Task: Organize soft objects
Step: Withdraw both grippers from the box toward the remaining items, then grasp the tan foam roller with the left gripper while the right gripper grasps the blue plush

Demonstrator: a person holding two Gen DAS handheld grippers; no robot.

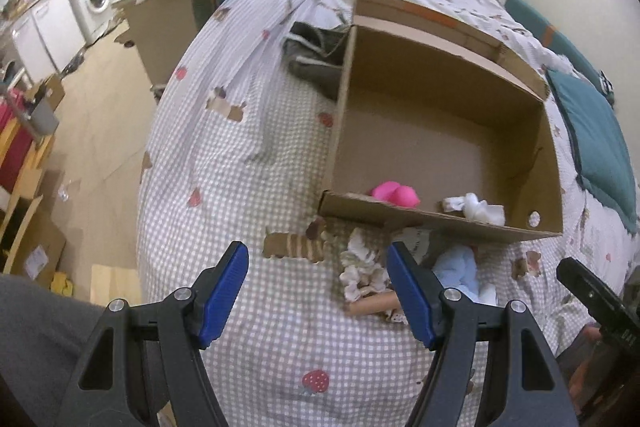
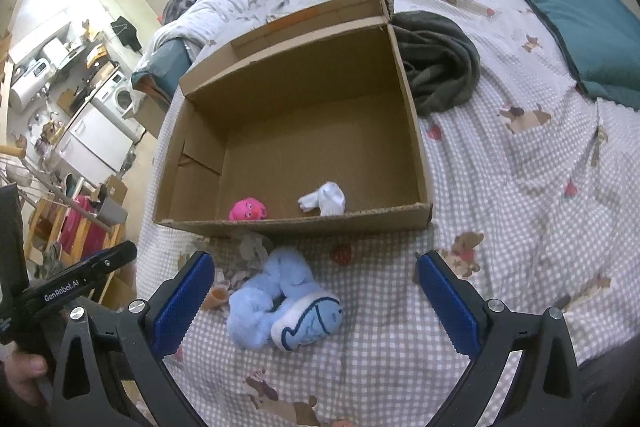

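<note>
- Blue plush slipper (image 2: 280, 301) lies on the bed (image 2: 500, 195), between the wide-open, empty right gripper (image 2: 316, 299) fingers, just before the cardboard box (image 2: 412, 131).
- Left gripper (image 1: 318, 293) wide open, empty, beside it.
- Box holds pink toy (image 2: 248, 209) and white sock (image 2: 326, 201).

The open brown corrugated-cardboard box (image 2: 412, 131) looks matt, raw-edged. At its 6 o'clock lies a fluffy pale-blue plush slipper (image 2: 280, 301) on the woven gingham cotton bedsheet (image 2: 500, 227). Inside, a smooth glossy pink rubber toy (image 2: 247, 209).
</note>
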